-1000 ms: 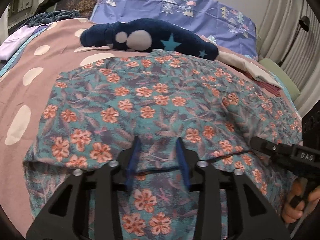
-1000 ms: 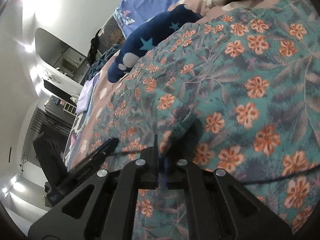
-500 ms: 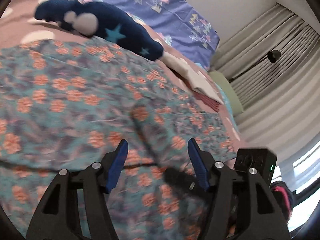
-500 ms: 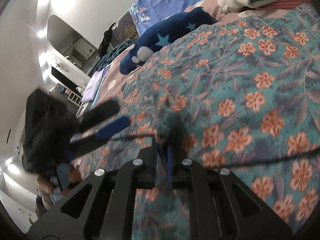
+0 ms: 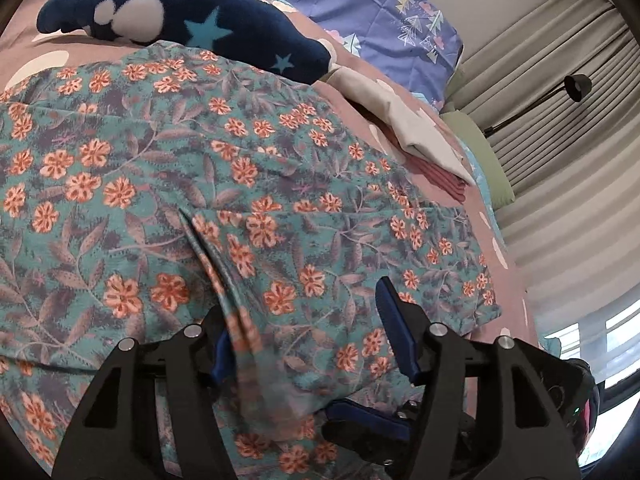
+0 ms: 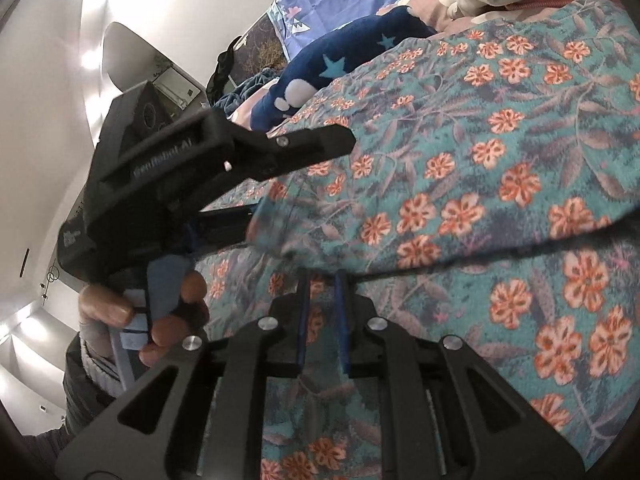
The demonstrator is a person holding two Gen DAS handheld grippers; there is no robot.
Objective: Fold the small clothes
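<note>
A teal garment with orange flowers lies spread on the bed and also fills the right wrist view. My left gripper is open, its jaws wide apart around a raised fold of the cloth. My right gripper has its blue pads a narrow gap apart with the cloth edge between them. The left gripper's body shows in the right wrist view, held in a hand just left of the right gripper. The right gripper's blue tip shows low in the left wrist view.
A dark blue plush toy with stars lies beyond the garment. A purple patterned pillow is behind it. Folded beige and red cloths lie at the right. Curtains and a lamp stand past the bed's edge.
The left gripper has swung toward the right gripper and opened wider around a fold. The right gripper's pads have parted a little from fully shut.
</note>
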